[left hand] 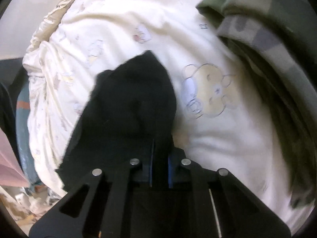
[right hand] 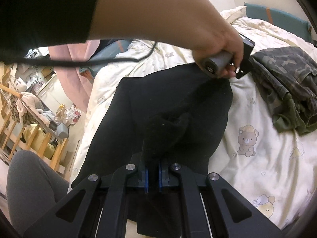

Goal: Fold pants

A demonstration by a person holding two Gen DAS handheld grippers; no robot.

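Bed cover [right hand: 263, 123]: cream quilt printed with cartoon bears, spread over the bed, rumpled toward its far edge; carries all the garments.
Black pants [right hand: 158, 107]: dark fabric lying lengthwise down the middle of the cover, running from the near edge toward the person's left hand; in the left wrist view a bunched fold [left hand: 134, 99] rises just ahead of the fingers.
Camouflage garment [right hand: 285, 91]: green-grey, crumpled, on the cover to the right of the pants, apart from them.
Person's forearm [right hand: 158, 17]: bare, crossing the top of the right wrist view, with a black sleeve above it.
Left hand [right hand: 220, 59]: wrapped round the grey handle of the left gripper, at the pants' far end.
Left gripper [left hand: 160, 150]: clenched on black pants fabric; cloth fills the narrow gap between the blue pads.
Right gripper [right hand: 152, 158]: clenched on a raised pinch of the pants near the close end.
Wooden rack [right hand: 29, 130]: beside the bed at left, cluttered.
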